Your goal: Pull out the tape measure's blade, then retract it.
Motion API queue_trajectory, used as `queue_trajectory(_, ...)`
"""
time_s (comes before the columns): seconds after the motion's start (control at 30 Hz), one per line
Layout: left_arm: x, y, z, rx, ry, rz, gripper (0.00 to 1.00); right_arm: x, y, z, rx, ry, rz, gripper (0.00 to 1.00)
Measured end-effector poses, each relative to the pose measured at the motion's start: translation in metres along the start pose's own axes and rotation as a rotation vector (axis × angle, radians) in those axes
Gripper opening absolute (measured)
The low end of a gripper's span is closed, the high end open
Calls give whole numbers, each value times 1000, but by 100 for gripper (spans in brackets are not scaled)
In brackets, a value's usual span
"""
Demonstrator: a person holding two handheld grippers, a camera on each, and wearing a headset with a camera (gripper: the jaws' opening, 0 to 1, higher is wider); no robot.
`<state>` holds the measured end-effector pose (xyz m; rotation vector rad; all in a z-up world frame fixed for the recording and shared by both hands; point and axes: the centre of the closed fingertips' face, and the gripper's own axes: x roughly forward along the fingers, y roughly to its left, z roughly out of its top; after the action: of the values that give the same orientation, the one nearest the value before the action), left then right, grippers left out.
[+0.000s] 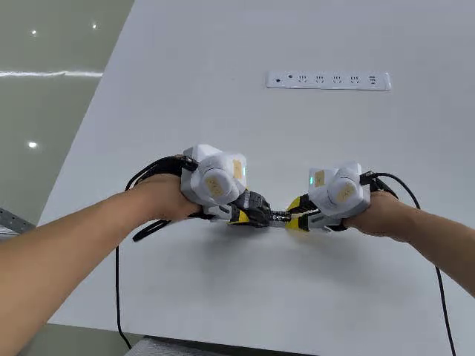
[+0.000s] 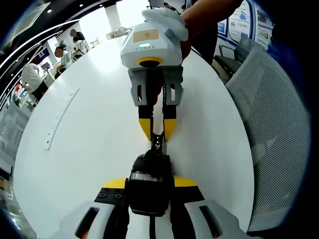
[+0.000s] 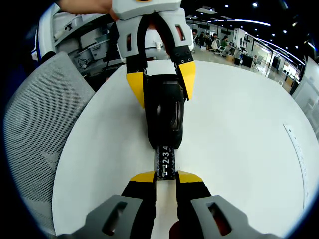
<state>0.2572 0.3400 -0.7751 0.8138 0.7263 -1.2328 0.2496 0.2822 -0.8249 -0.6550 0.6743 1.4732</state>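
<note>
Early pull-out: left tongs [image 2: 149, 183] clamp the case [image 3: 163, 112], right tongs [image 3: 165, 178] pinch the blade [image 3: 165, 160] (barely out between them); next, draw them steadily apart.

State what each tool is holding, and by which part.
The left tool grips the tape measure by the sides of its black case. The right tool pinches the blade near its end.

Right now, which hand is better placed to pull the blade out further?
The right: the right tongs pinch the blade, just a short stretch out. The left tongs clamp the tape measure's case, so that hand suits holding it steady.
</note>
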Motion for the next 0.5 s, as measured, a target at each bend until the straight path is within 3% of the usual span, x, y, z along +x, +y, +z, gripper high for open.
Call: queue_trajectory(0.5,0,0,0,4,6,-1,27,-17,0,-20,18,14,-3,10)
